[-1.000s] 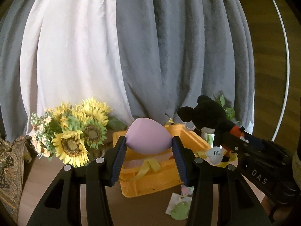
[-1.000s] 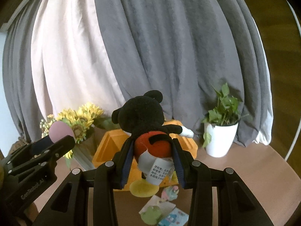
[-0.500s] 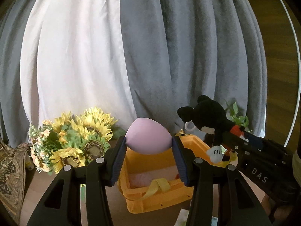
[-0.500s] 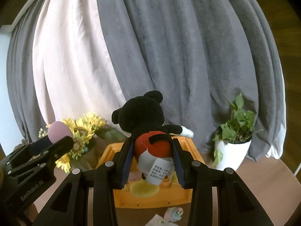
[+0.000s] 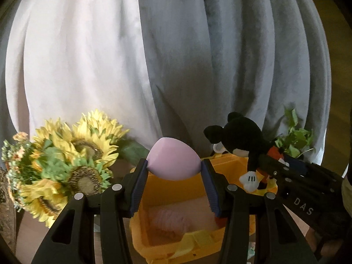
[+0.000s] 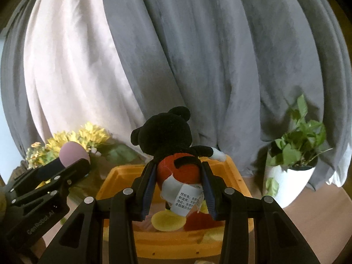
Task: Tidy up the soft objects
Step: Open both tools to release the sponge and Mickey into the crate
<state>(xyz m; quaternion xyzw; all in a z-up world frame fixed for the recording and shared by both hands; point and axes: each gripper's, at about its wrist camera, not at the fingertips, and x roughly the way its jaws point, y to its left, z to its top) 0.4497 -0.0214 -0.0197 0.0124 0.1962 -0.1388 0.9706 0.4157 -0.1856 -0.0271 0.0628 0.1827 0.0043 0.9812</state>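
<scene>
My left gripper [image 5: 173, 166] is shut on a pink egg-shaped sponge [image 5: 173, 161] and holds it over the open orange bin [image 5: 154, 244]. A pale pink fluffy thing [image 5: 176, 219] lies inside the bin. My right gripper [image 6: 178, 171] is shut on a black mouse plush [image 6: 169, 132] with red shorts and holds it above the same bin [image 6: 176, 244]. The plush [image 5: 242, 138] also shows at the right of the left wrist view, over the bin's far right rim. The sponge [image 6: 73, 153] shows at the left of the right wrist view.
A bunch of sunflowers [image 5: 66, 160] stands left of the bin. A potted green plant in a white pot [image 6: 290, 176] stands to its right. Grey and white curtains [image 6: 198, 55] hang close behind. The table is wooden [image 6: 325, 231].
Both grippers have moved forward toward the bin with their loads. The bin now lies under them and the cards on the table have dropped out of view.
</scene>
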